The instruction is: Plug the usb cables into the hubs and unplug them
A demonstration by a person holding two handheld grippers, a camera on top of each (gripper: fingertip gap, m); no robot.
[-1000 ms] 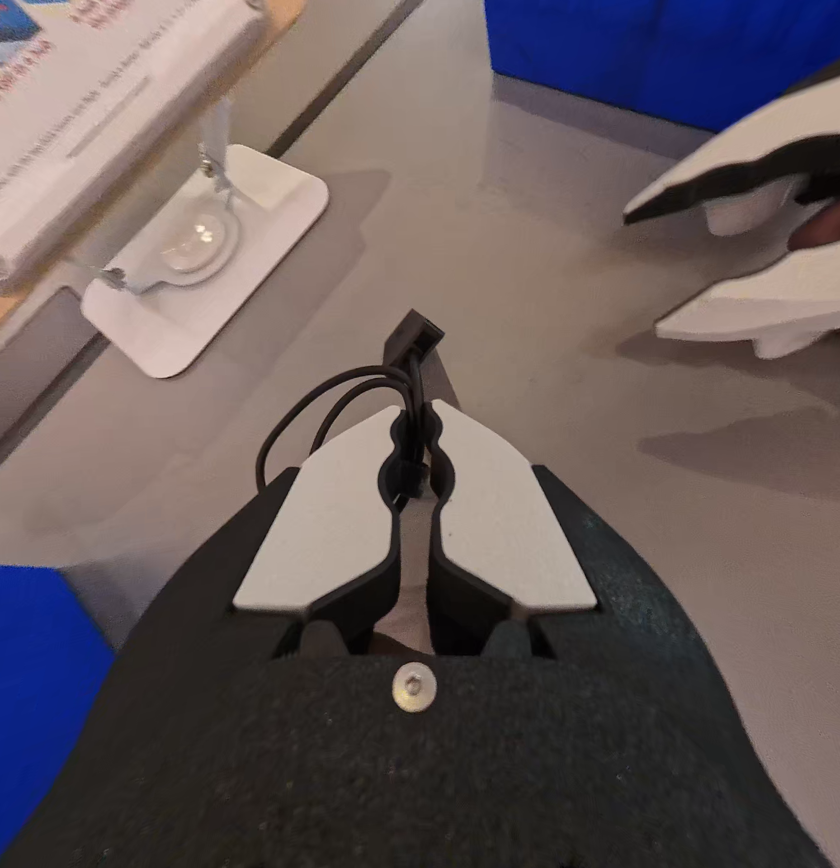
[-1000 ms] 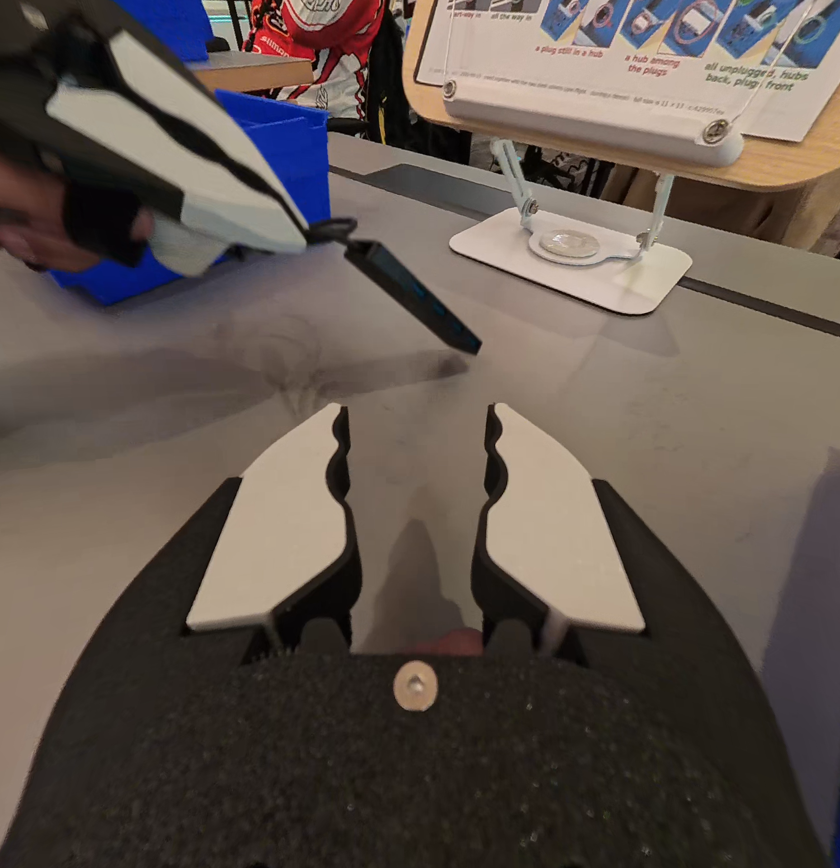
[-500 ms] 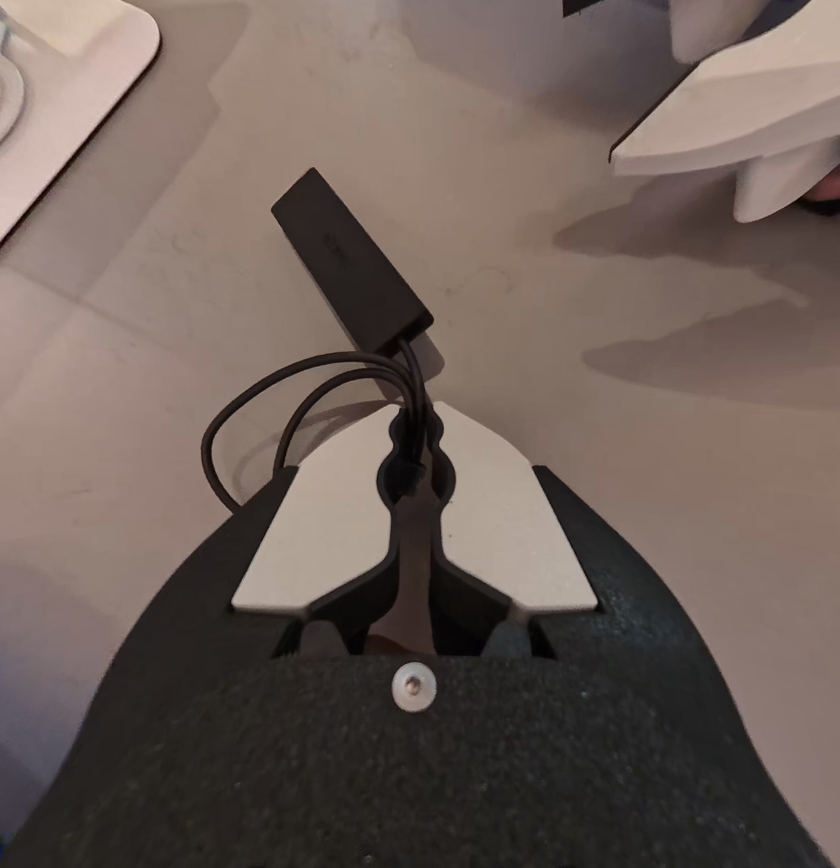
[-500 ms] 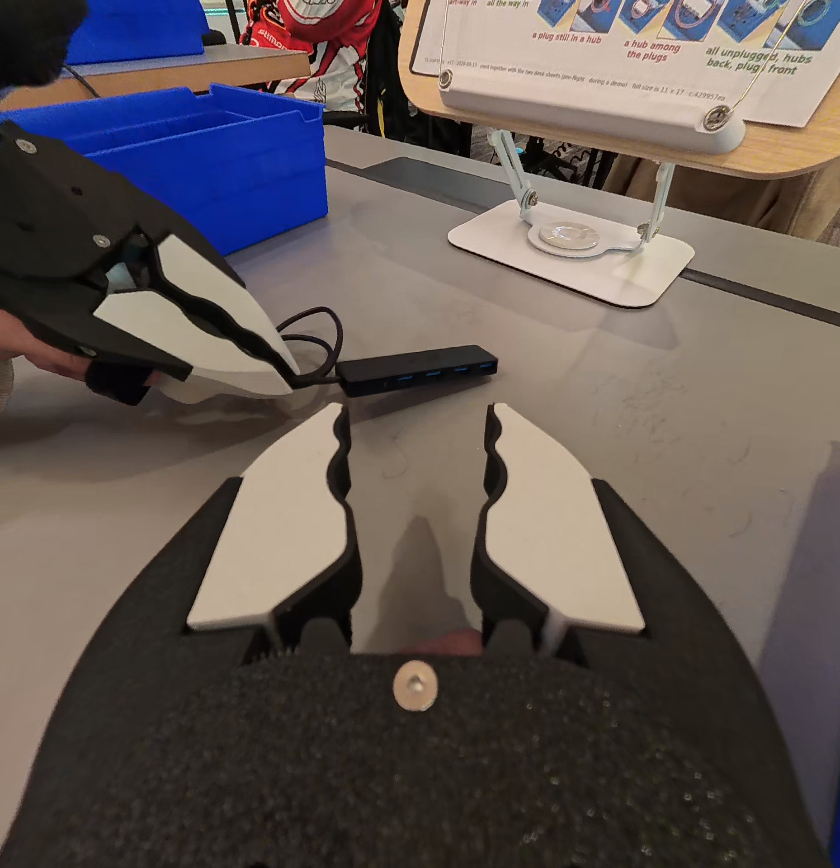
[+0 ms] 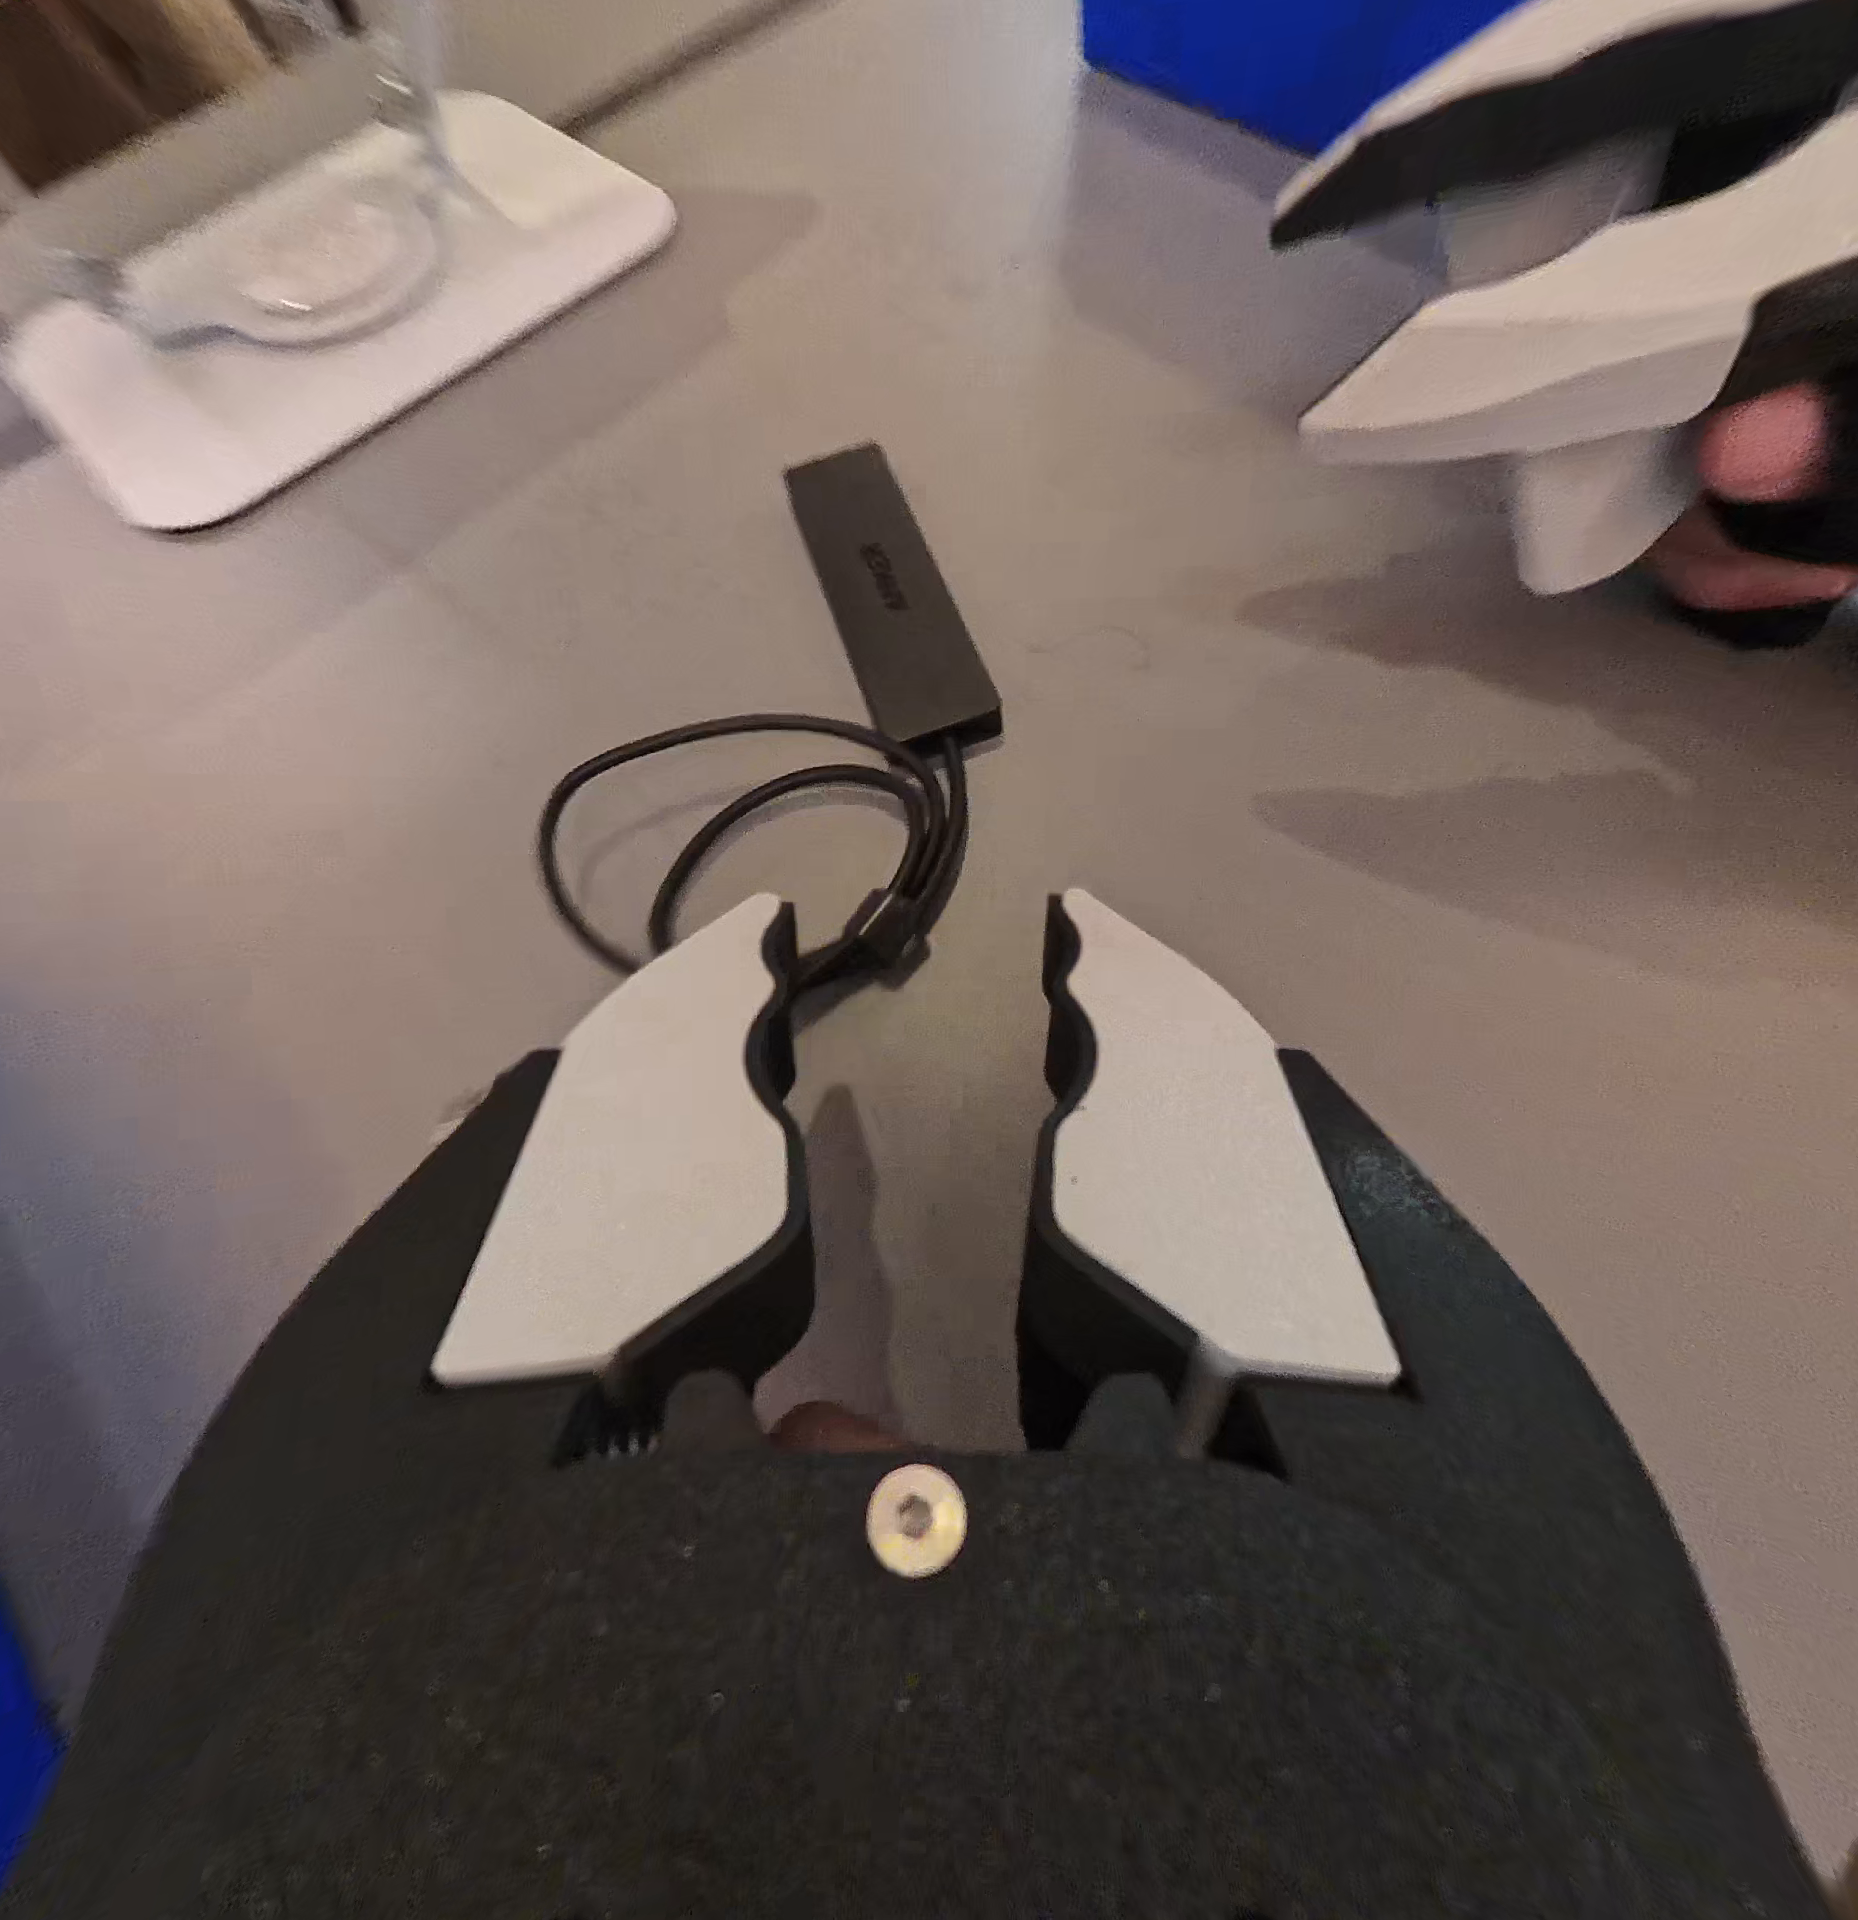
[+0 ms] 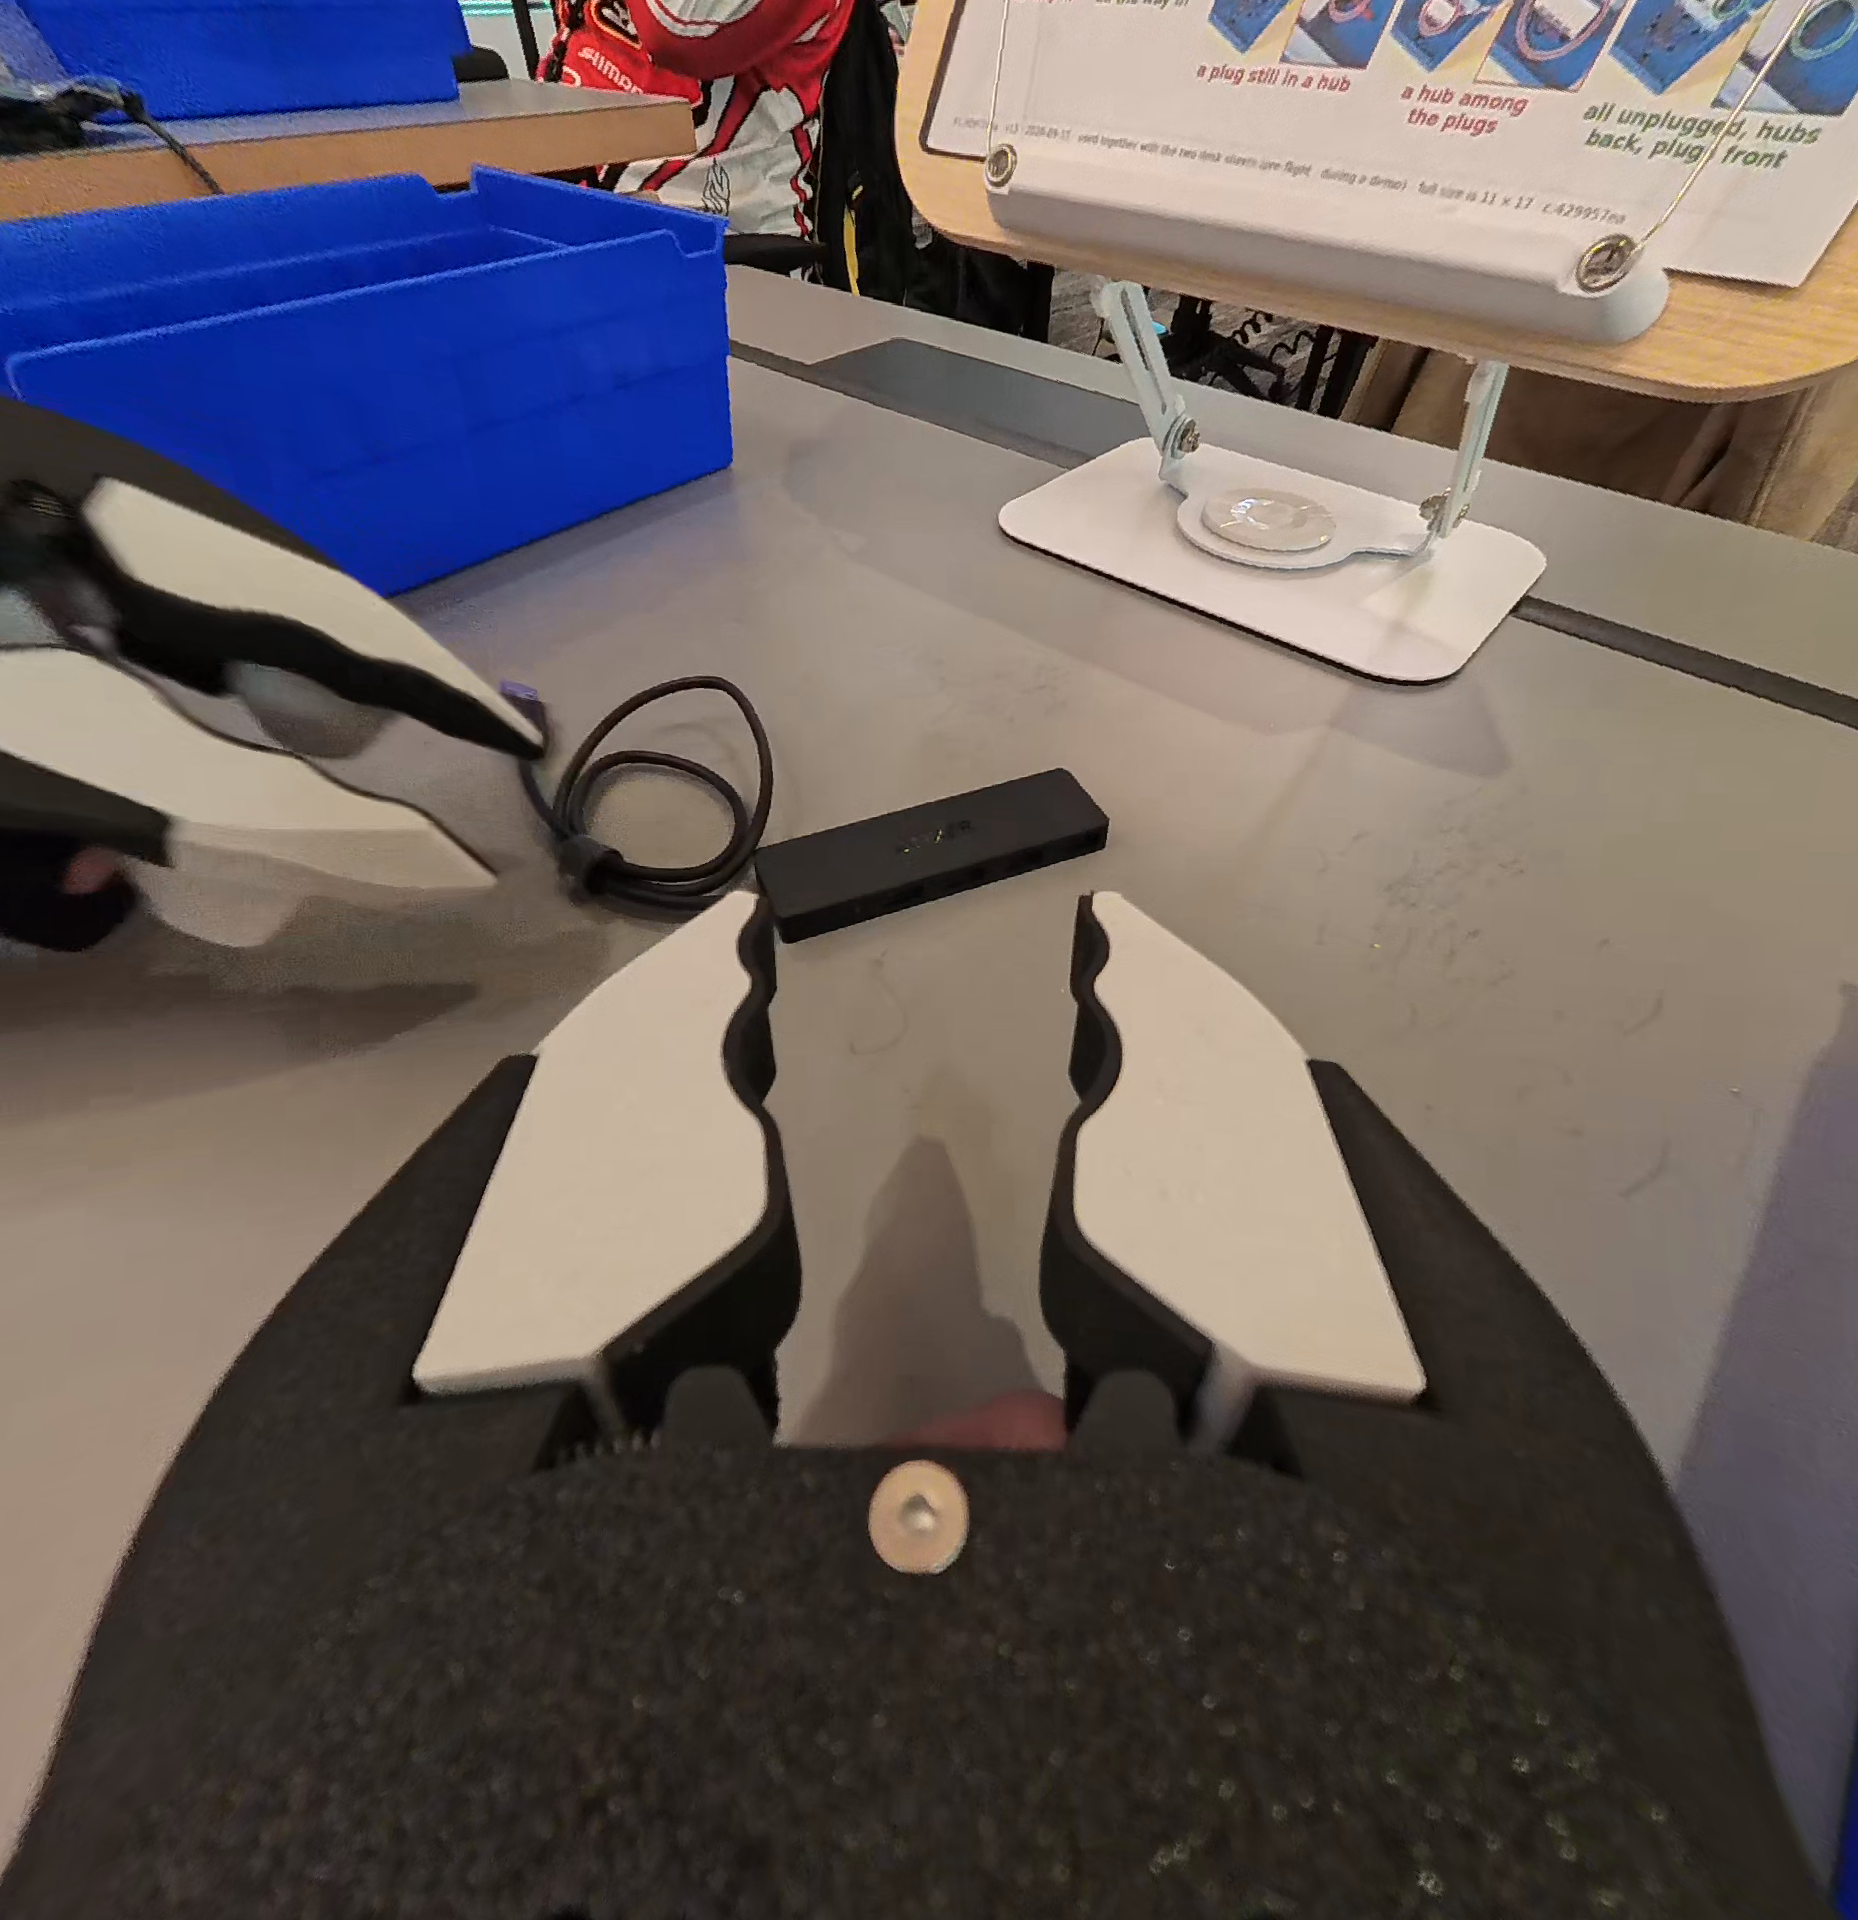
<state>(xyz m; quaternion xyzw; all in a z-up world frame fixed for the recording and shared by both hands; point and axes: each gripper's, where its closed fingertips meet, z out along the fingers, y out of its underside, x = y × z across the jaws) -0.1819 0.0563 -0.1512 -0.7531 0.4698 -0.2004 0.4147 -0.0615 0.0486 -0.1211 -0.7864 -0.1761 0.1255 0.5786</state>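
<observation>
- Here, a slim matte-black rectangular hub (image 5: 892, 603) lies flat on the smooth grey tabletop (image 5: 1320, 987).
- Its thin coiled cable (image 5: 634, 821) loops beside it.
- Left tool (image 5: 912, 925), spread, empty, near the cable.
- Right tool (image 6: 923, 920), spread, just short of the hub.

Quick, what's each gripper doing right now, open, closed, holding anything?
Left gripper: open, holding nothing; the hub's cable lies at its tips on the table.
Right gripper: open, empty, just short of the hub.
</observation>
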